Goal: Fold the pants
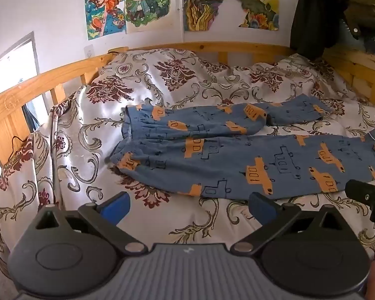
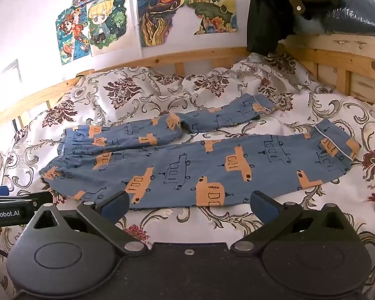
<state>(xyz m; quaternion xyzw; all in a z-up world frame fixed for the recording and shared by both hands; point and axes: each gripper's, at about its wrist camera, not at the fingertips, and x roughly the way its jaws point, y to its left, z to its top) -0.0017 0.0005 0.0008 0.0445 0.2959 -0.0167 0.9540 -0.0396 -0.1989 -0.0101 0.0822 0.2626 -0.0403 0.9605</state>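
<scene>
A pair of blue cotton pyjama pants printed with orange and outlined vehicles (image 2: 187, 165) lies spread on a white bedcover patterned with dark red and grey scrollwork (image 2: 212, 225), inside a pale pine bed frame (image 2: 162, 58). Taking the pants as the landmark: the elastic waistband (image 1: 127, 135) is at their left end, the piped cuffs at their right end, and the two legs run side by side across the bed. The leg nearer the cameras lies fairly flat and straight; the far leg (image 2: 227, 117) is kinked partway along and angles away from the near one, leaving a wedge of bedcover showing between them.

The left gripper (image 1: 187, 207) hovers just in front of the pants' near edge, towards the waistband end, its blue-padded fingers spread wide with nothing between them. The right gripper (image 2: 188, 205) hangs just in front of the near leg's middle, likewise released and empty. Neither touches the fabric.

As I judge it, the folding has not begun: no leg is laid over the other and no lengthwise fold shows. Still to do are straightening the far leg, bringing one leg onto the other, then folding cuffs towards waistband.

Above the far side of the pants, colourful cartoon posters (image 2: 100, 22) hang on the white wall, and dark clothing (image 2: 265, 17) drapes over the frame.
</scene>
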